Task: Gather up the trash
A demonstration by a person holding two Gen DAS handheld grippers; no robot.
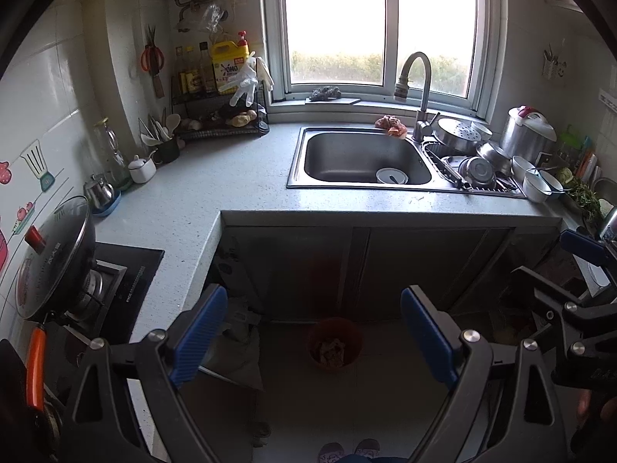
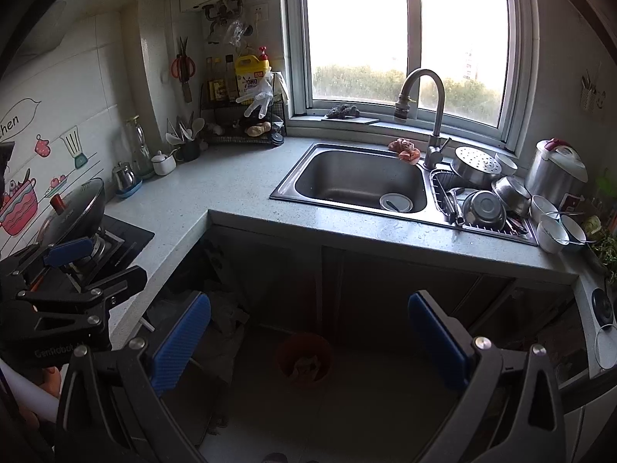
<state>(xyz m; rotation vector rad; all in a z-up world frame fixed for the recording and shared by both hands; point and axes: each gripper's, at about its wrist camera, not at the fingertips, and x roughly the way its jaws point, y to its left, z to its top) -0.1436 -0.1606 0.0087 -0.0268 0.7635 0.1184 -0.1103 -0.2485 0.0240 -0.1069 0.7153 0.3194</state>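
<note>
Daylight floods in through the wide white-framed window (image 1: 381,27) at the far wall, so blown out that its panes show almost pure white. The speckled grey stone desk (image 1: 216,177) catches a soft sheen near the sink. Under its edge, the cabinet fronts and the pale tiled floor (image 2: 366,405) lie in deep shadow. Fisheye bending curves the edges, with black vignetted corners. Focus is fairly sharp throughout.

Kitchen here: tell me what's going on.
A person stands facing the sink with a tool in each hand. The left tool and right tool are both open and empty, held over the floor and aimed toward a red bin that already has some trash in it. Nothing is being picked up yet.
</note>
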